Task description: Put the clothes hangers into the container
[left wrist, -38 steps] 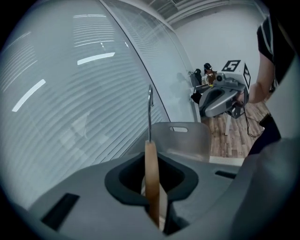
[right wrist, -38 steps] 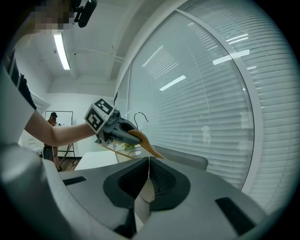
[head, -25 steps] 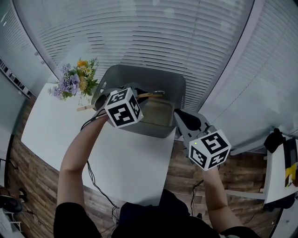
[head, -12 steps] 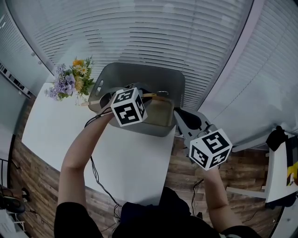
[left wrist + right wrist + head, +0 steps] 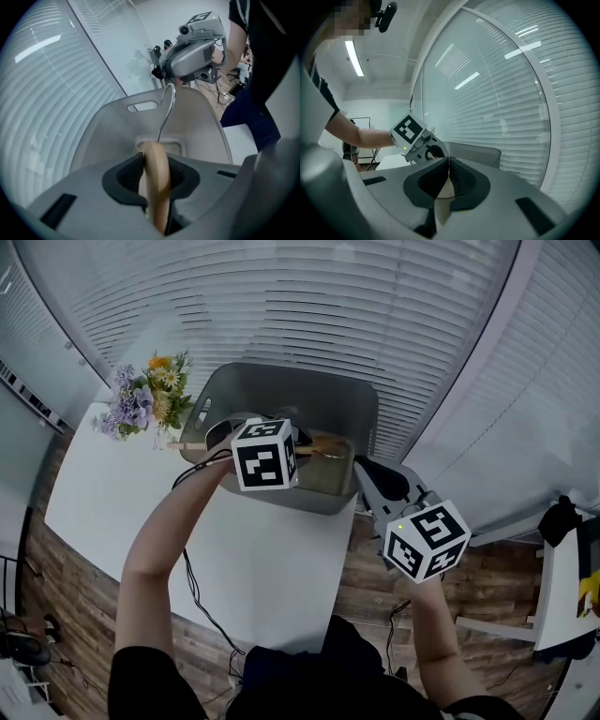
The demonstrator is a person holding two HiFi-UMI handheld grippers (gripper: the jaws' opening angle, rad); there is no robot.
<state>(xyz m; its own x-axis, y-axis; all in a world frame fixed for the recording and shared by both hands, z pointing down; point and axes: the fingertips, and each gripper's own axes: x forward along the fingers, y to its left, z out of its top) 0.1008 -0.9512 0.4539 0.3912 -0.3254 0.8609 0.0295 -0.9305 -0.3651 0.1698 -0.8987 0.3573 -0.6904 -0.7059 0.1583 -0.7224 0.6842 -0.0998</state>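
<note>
Far left, flowers (image 5: 145, 399) stand on the white table (image 5: 103, 493). My left gripper (image 5: 157, 161) points steeply down into the grey container (image 5: 309, 395). Its jaws have just been easing apart, yet the pads press the wooden hanger (image 5: 157, 187), so I judge we're at the drop, not released. It's pale, smooth wood, held on edge, with the thin steel hook (image 5: 168, 105) curling above the bin's floor. I can't tell whether others lie inside. Far right, my right gripper (image 5: 449, 164) hovers with jaws closed, empty.

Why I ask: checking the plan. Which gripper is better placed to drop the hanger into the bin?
Left. The left gripper is over the bin, jaws just opening around the hanger; the right gripper is shut and empty.
</note>
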